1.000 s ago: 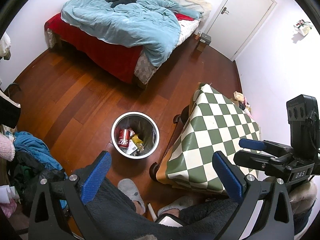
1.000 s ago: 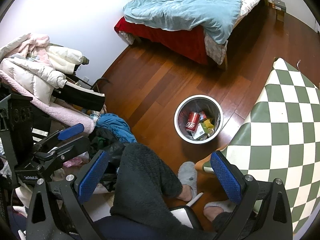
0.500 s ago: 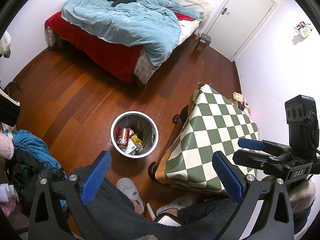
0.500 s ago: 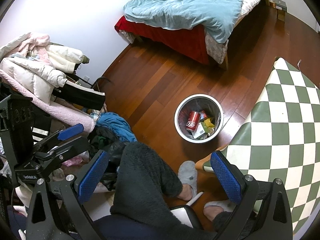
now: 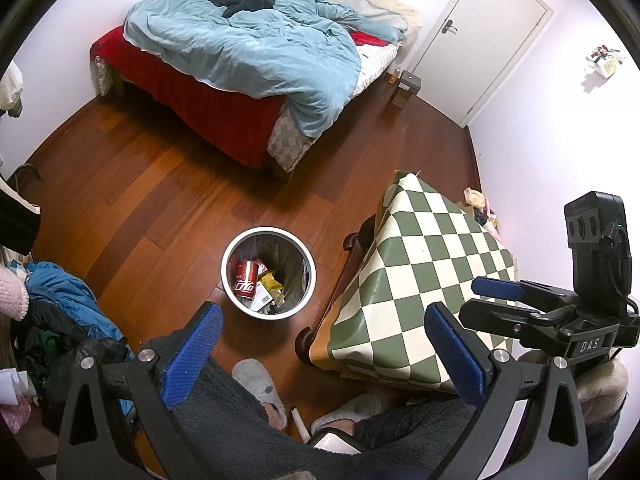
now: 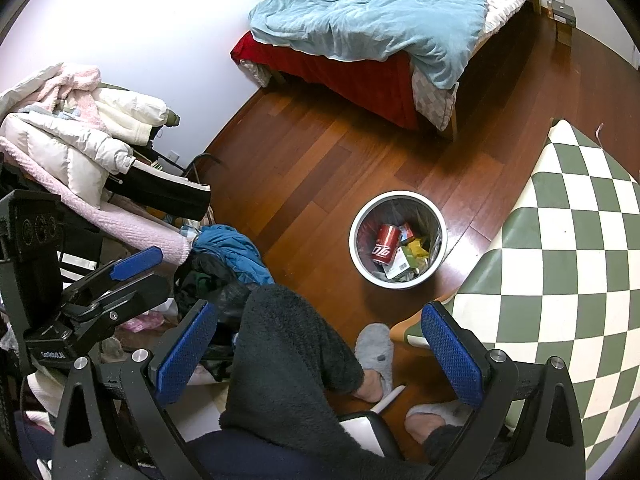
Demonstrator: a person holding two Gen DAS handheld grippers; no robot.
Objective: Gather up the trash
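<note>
Both tools, left tool [image 5: 320, 356] and right tool [image 6: 316, 352], gape empty; trash bin [image 5: 269, 275] sits ahead-below, slightly nearer left; table [image 5: 424, 280] bare.

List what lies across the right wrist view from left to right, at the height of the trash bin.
Left gripper → blue jacket → trash bin with the red can inside → checkered table.

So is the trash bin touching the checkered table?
Apart. The left wrist view shows bare wood floor between the trash bin and the checkered table.
</note>
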